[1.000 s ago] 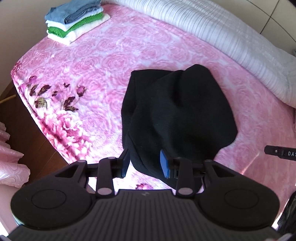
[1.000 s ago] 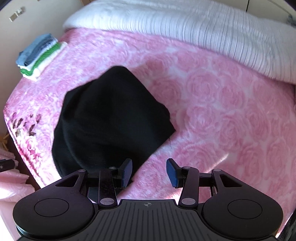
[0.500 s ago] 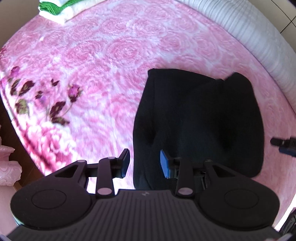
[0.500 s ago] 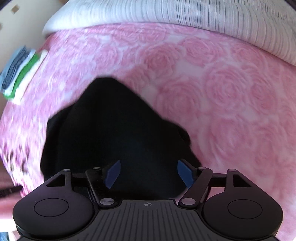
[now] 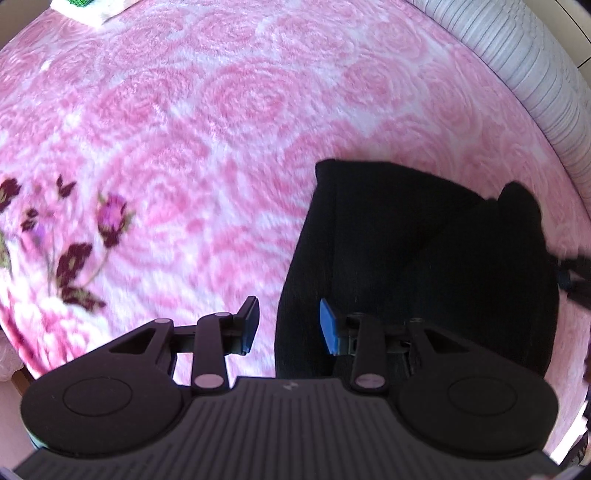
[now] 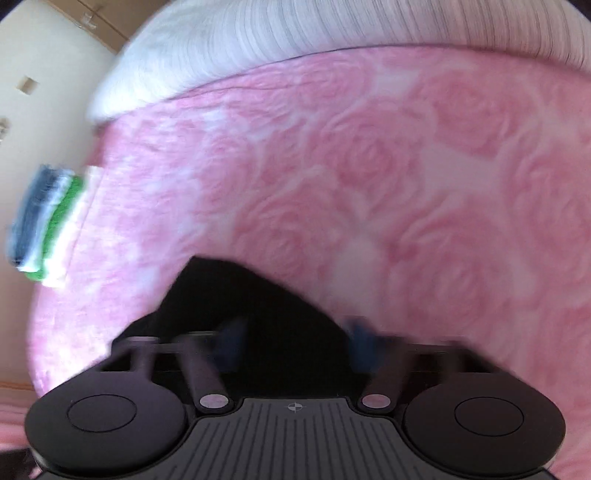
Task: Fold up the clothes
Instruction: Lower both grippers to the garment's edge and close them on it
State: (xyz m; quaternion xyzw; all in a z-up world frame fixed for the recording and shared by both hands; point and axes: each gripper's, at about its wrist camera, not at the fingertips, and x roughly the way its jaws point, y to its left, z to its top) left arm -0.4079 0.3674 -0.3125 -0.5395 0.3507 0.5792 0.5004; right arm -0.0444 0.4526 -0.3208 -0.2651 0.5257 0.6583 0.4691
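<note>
A black garment [image 5: 424, 258] lies loosely folded on the pink rose-patterned bedspread [image 5: 221, 129]. My left gripper [image 5: 290, 325] is open and low over the garment's near left edge, its right finger over the cloth and its left finger over the bedspread. The garment also shows in the right wrist view [image 6: 243, 306], motion-blurred. My right gripper [image 6: 295, 343] is open, with both fingers over the garment's near part. The right gripper's tip shows at the left wrist view's right edge [image 5: 574, 275].
A stack of folded clothes [image 6: 48, 225], blue, green and white, sits at the bed's far left corner; its edge shows in the left wrist view [image 5: 88, 9]. A white ribbed duvet [image 6: 332, 40] runs along the far side. The bed's edge is at the near left.
Both grippers have dropped lower and closer to the black garment. The right gripper has opened wider and moved over the garment. The left view has shifted so the garment lies to the right.
</note>
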